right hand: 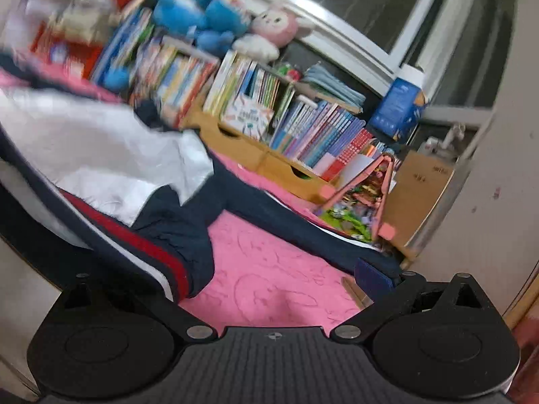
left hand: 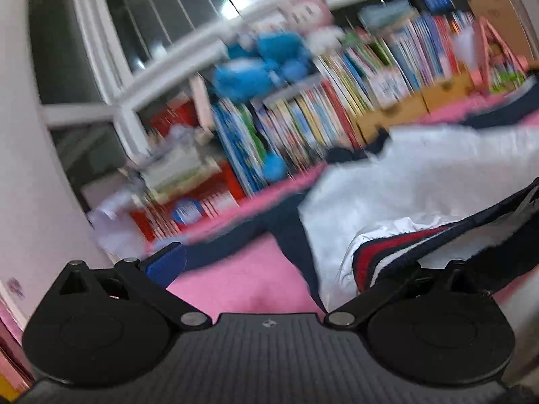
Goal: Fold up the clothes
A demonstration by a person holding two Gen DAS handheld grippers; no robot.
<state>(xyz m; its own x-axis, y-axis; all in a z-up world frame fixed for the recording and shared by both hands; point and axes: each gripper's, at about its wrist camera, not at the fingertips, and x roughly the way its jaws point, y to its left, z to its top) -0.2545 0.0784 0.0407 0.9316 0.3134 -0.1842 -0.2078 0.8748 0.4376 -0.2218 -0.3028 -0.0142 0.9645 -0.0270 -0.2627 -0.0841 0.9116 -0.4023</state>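
We hold both wide-spread grippers, left point(left hand: 266, 262) and right point(right hand: 279, 269), over the white-and-navy nylon jacket point(left hand: 404, 181) on the pink blanket point(right hand: 269, 269), likely seeking edges.

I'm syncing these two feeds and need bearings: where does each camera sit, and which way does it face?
Left wrist: on the left claw, looking low across the pink blanket at the jacket and bookshelf; only its black linkage and a blue pad show.
Right wrist: on the right claw, facing the same shelf, jacket to its left; again only its linkage shows.
Shared: jacket, blanket, books, blue plush, window.
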